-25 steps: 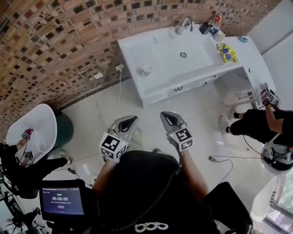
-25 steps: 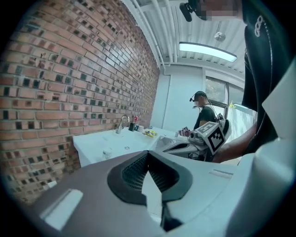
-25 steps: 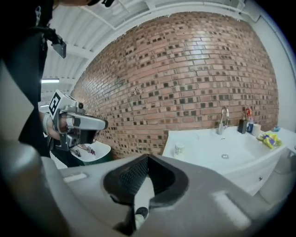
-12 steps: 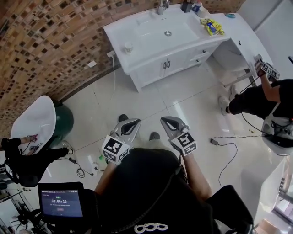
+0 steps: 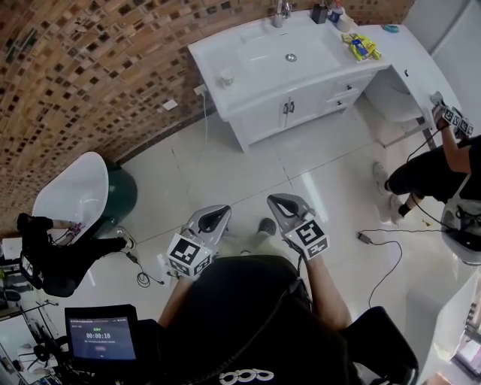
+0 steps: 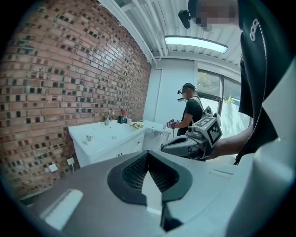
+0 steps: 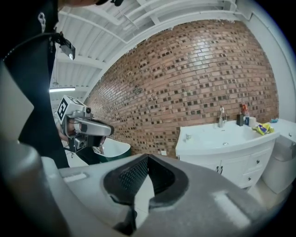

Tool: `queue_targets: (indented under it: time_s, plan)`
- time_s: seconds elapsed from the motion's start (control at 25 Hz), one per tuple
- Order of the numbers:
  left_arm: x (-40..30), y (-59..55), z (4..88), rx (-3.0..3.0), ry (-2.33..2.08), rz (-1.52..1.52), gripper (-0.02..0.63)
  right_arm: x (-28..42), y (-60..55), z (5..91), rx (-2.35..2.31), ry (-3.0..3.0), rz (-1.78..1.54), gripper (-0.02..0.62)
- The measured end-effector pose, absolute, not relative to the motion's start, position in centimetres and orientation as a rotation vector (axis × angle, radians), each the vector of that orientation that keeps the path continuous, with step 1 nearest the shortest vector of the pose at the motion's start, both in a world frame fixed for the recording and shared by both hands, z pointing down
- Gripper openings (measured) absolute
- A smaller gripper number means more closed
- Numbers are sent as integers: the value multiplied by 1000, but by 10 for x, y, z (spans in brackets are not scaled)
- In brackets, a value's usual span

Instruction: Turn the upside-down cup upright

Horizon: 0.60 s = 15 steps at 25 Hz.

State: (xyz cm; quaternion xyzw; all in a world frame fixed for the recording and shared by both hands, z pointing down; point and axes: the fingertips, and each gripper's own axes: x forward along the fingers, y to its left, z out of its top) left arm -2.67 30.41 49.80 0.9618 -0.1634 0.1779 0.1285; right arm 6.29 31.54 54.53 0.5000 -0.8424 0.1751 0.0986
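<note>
Spotting a tiny pale cup (image 5: 226, 76) sitting on the white vanity (image 5: 213, 51), well apart from left gripper (image 5: 217, 213) and right gripper (image 5: 279, 201), both clamping shut, empty.

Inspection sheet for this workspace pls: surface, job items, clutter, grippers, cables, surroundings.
Surface: white vanity top, far from both grippers.
Job's things: small cup on the vanity top, left of the sink; orientation too small to tell.
Clutter: yellow packet; dark bottles by the faucet.
Grippers: left hand-held gripper and right hand-held gripper both shut, empty, over the floor.
Cables: loose cable on the floor; cord from the wall socket.
Surroundings: brick wall, white tub, person at right, person at left.
</note>
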Motion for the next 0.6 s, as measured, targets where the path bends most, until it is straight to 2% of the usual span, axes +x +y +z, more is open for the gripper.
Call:
queue_targets:
  time_s: [0.24, 0.6]
  plan:
    - [-34, 299, 497, 2800, -470, 480, 15, 43, 312, 531, 1448, -2502, 470, -8]
    - [-10, 291, 491, 2837, -304, 376, 15, 65, 314, 504, 1598, -2389, 397, -8]
